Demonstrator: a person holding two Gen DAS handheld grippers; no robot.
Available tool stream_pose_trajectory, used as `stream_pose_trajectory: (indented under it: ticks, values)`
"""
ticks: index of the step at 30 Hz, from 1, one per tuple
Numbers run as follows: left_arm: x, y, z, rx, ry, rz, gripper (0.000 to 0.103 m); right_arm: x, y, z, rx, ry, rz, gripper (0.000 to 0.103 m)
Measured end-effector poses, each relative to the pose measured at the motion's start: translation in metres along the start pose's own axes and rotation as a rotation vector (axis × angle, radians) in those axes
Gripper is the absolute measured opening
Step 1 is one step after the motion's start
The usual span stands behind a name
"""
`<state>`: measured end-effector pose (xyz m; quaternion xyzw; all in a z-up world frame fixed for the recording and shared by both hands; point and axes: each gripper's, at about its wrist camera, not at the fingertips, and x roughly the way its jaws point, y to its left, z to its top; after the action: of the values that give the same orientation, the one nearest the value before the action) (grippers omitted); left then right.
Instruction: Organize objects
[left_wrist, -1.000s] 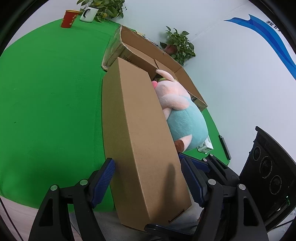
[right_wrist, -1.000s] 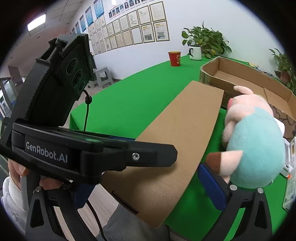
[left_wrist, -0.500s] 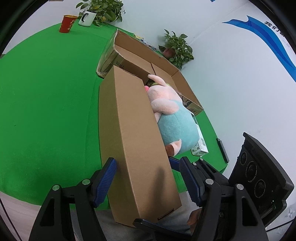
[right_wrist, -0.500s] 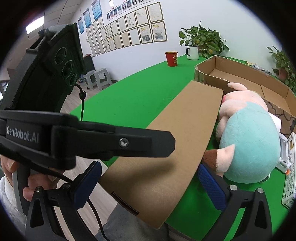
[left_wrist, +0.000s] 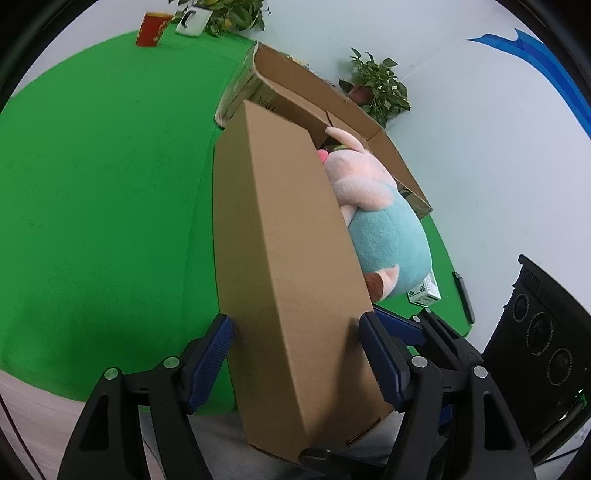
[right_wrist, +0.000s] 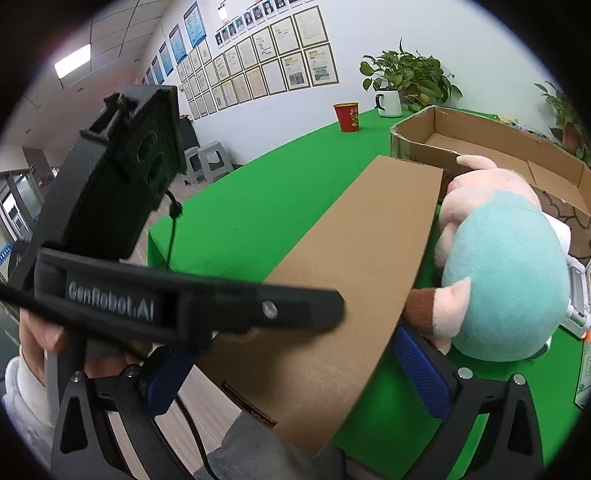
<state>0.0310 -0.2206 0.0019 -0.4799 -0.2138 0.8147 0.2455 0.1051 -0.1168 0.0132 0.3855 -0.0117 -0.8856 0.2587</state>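
The long cardboard box (left_wrist: 291, 280) lies lengthwise on the green table (left_wrist: 92, 206), its near end jutting past the table's front edge over a person's grey-clad lap, its far end reaching the wall of the big open carton (left_wrist: 332, 99). From the right wrist view the long cardboard box (right_wrist: 354, 280) shows its broad top face running up toward that carton (right_wrist: 480, 147).

The left gripper (left_wrist: 295, 343) straddles the box's near end: its blue pads (left_wrist: 214, 347) sit against the two long side faces, so the fingers look clamped on the box. The right gripper (right_wrist: 291, 373) also brackets the near end; its right blue pad (right_wrist: 421, 373) stands beside the box edge, while its left pad is partly hidden behind the black body of the other tool, so whether these fingers press the box cannot be told.

Touching the box's right side lies a plush toy (left_wrist: 380, 229), pink head and teal body, its brown-tipped foot near the box edge; in the right wrist view the plush toy (right_wrist: 506, 273) fills the space just beside the box. A small white packet (left_wrist: 424, 291) sits behind the toy, farther from the box.

Well beyond the box's far end, on the table's far edge, stand a red cup (left_wrist: 151, 24), a white mug (right_wrist: 388, 103) and a potted plant (right_wrist: 413, 81)
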Motion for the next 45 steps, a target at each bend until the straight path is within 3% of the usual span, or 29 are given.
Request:
stream_pose_trajectory:
  ticks: [11,15,20,24,28,32,34,36,38,39,44,45]
  values:
    - [-0.002,0.011,0.017,0.005,-0.017,0.032,0.068,0.013,-0.004,0.016,0.026,-0.047,0.055,0.103]
    - [-0.002,0.003,0.018,0.052,-0.019,0.064,0.062,0.011,-0.006,0.009,0.024,-0.034,0.054,0.103]
    - [-0.012,-0.002,0.025,0.060,-0.078,0.114,0.062,-0.022,-0.028,0.004,0.079,-0.094,0.041,0.103]
    - [-0.019,-0.020,0.035,0.102,-0.111,0.115,0.062,-0.052,-0.053,0.011,0.113,-0.160,-0.001,0.102]
    - [-0.016,-0.044,0.046,0.161,-0.111,0.106,0.062,-0.063,-0.073,0.022,0.117,-0.207,-0.126,0.102]
    - [-0.002,-0.069,0.061,0.193,-0.094,0.074,0.062,-0.052,-0.103,0.027,0.166,-0.156,-0.289,0.102]
    - [0.009,-0.080,0.071,0.200,-0.076,0.053,0.062,-0.039,-0.116,0.028,0.181,-0.106,-0.328,0.102]
    - [0.017,-0.091,0.080,0.218,-0.060,0.043,0.062,-0.034,-0.124,0.024,0.210,-0.094,-0.255,0.102]
    - [0.028,-0.103,0.088,0.241,-0.043,0.053,0.062,-0.032,-0.120,0.022,0.200,-0.096,-0.238,0.092]
    - [0.032,-0.106,0.090,0.244,-0.033,0.052,0.062,-0.032,-0.117,0.021,0.196,-0.093,-0.213,0.081]
    - [0.060,-0.123,0.086,0.255,0.061,0.025,0.063,-0.045,-0.100,0.002,0.212,-0.085,-0.209,0.079]
    - [0.065,-0.125,0.084,0.259,0.075,0.017,0.068,-0.048,-0.100,0.000,0.237,-0.087,-0.198,0.079]
